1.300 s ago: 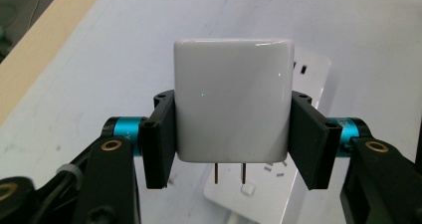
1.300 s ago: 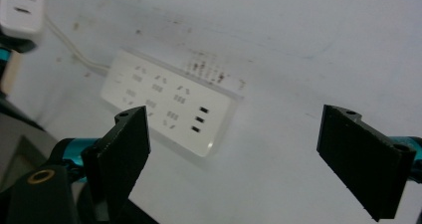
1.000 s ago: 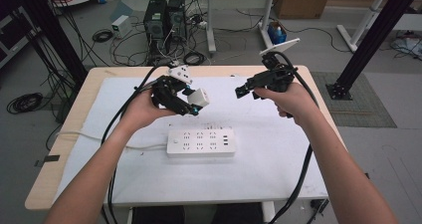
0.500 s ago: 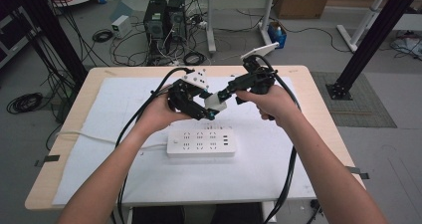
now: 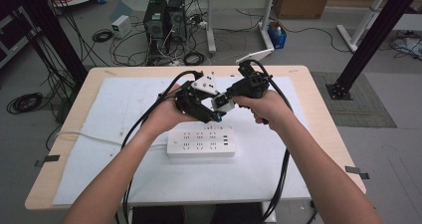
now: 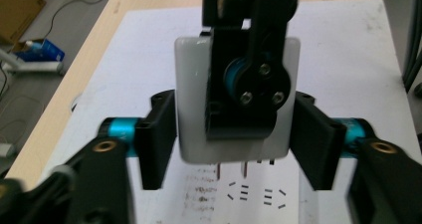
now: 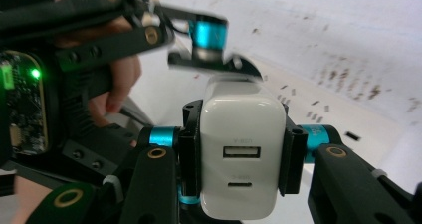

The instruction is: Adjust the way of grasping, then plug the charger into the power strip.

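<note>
A white USB charger (image 5: 221, 104) hangs above the table between both grippers. In the left gripper view the charger (image 6: 191, 84) sits between my left gripper's (image 6: 234, 152) two black pads, prongs pointing down, and the right gripper's jaw lies across its face. The right gripper view shows the charger (image 7: 241, 134), port face toward the camera, clamped by my right gripper (image 7: 241, 157). In the high view the left gripper (image 5: 213, 115) and right gripper (image 5: 225, 102) meet over a white power strip (image 5: 200, 143).
The power strip lies on a white mat (image 5: 124, 99) covering the wooden table (image 5: 323, 109), its cord running left. Its sockets (image 6: 256, 194) sit right under the prongs. Black gripper cables trail off the front edge. Computers and cables stand on the floor behind.
The right gripper has moved left to the left gripper and closed on the charger that the left gripper was holding alone. Both hands have drifted toward the table's middle.
</note>
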A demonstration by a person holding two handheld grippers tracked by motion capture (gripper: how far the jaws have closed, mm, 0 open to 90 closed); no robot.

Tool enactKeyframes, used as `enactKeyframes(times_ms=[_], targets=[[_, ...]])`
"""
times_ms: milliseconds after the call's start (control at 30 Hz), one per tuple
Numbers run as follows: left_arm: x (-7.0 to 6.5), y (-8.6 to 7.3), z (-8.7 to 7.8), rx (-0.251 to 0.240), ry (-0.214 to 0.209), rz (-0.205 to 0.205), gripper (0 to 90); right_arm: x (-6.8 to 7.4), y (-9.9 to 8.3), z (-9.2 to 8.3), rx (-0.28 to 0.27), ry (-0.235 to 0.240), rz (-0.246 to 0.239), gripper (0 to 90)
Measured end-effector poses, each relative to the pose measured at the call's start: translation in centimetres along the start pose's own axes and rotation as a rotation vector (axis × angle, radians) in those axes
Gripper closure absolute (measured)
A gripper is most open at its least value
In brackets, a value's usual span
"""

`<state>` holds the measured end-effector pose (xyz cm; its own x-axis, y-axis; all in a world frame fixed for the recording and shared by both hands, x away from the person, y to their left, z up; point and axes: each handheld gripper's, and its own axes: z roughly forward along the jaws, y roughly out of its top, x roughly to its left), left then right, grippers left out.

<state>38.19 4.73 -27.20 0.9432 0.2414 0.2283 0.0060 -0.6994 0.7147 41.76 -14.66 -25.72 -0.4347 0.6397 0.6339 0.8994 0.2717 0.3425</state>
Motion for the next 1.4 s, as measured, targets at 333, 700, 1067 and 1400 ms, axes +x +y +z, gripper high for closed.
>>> enactKeyframes(times_ms=[333, 700, 1067, 1400], targets=[[1.8, -3.8, -1.7, 0.307, 0.042, -0.191, 21.6, 1.2, 0.4, -2.0, 0.049, -0.264, -0.240, 62.1], [4.0, -9.9, -3.7, 0.639, 0.069, -0.413, 19.8, 3.3, 1.4, -1.3, 0.216, -0.483, -0.484, 62.1], [3.5, -11.3, -5.2, 0.601, 0.075, -0.439, 19.4, 3.4, 1.6, 1.5, 0.343, -0.473, -0.680, 62.1], [1.8, -12.5, -6.1, 0.586, 0.070, -0.435, 19.4, 3.4, 0.6, 8.9, 0.551, -0.432, -0.908, 62.2]])
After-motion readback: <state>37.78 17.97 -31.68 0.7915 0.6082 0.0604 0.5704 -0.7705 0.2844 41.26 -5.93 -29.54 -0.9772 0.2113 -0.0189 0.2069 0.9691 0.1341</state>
